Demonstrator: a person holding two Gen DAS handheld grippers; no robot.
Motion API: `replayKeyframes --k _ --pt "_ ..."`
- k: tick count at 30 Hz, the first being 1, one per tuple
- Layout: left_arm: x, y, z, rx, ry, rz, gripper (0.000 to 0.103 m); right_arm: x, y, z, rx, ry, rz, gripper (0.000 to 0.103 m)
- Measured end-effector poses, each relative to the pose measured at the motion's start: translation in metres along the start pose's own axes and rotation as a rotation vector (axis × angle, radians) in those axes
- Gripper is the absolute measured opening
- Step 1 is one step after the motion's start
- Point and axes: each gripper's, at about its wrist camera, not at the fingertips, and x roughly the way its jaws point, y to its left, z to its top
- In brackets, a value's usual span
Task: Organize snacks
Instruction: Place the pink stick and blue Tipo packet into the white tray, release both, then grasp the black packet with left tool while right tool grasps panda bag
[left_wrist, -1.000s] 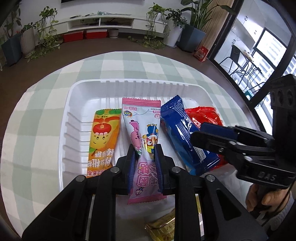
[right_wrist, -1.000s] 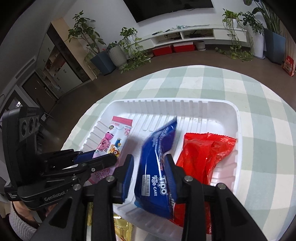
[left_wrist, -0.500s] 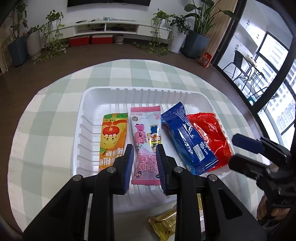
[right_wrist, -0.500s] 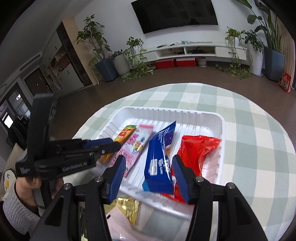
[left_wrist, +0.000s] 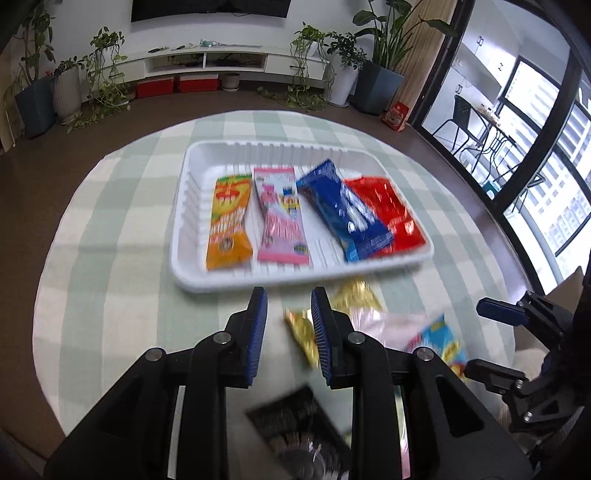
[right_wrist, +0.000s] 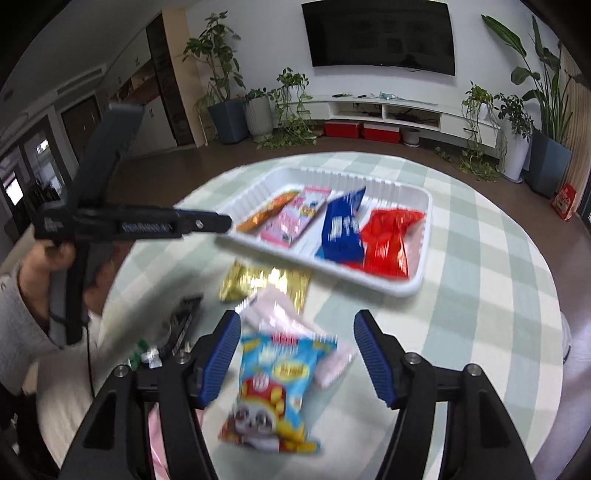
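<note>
Four packets lie side by side in white ribbed plastic tray (left_wrist: 236, 282): orange packet (left_wrist: 227, 225), pink packet (left_wrist: 282, 216), blue packet (left_wrist: 343, 210), red packet (left_wrist: 388, 214); far half of tray bare. Left gripper (left_wrist: 286, 325) just short of tray's near rim over round green-checked worktop (left_wrist: 110, 229), fingers narrowly apart, nothing held. Right gripper (right_wrist: 295, 350) fingers opening, empty, over light-blue snack bag (right_wrist: 275, 384); gold packet (right_wrist: 266, 284) near rim.

No legible text — all blurred

A wall television (right_wrist: 378, 37) hangs above potted plants (right_wrist: 221, 103) and red boxes (right_wrist: 362, 131).
</note>
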Motion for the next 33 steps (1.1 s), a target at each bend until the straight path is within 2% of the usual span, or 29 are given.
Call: replayKeyframes --k 5,11,16,19,28,33 --pt "-0.020 0.002 -0.041 -0.012 0.024 0.007 0.023 0.005 0.015 -0.033 -0.013 0.060 -0.018 0.067" --pt "-0.039 0.003 -0.072 -0.035 0.032 0.001 0.023 0.016 0.024 -0.047 -0.012 0.086 -0.028 0.067" --pt "-0.045 0.002 -0.078 -0.045 0.034 -0.008 0.023 0.024 0.030 -0.050 -0.037 0.103 -0.060 0.067" --pt "-0.043 0.001 -0.081 -0.042 0.050 -0.012 0.023 0.030 0.030 -0.050 -0.043 0.112 -0.074 0.060" --pt "-0.035 -0.005 -0.095 -0.043 0.110 -0.019 0.023 0.025 0.024 -0.052 -0.020 0.089 -0.036 0.048" --pt "-0.028 -0.012 -0.103 -0.032 0.149 -0.019 0.023 0.019 0.016 -0.056 0.020 0.077 -0.019 0.047"
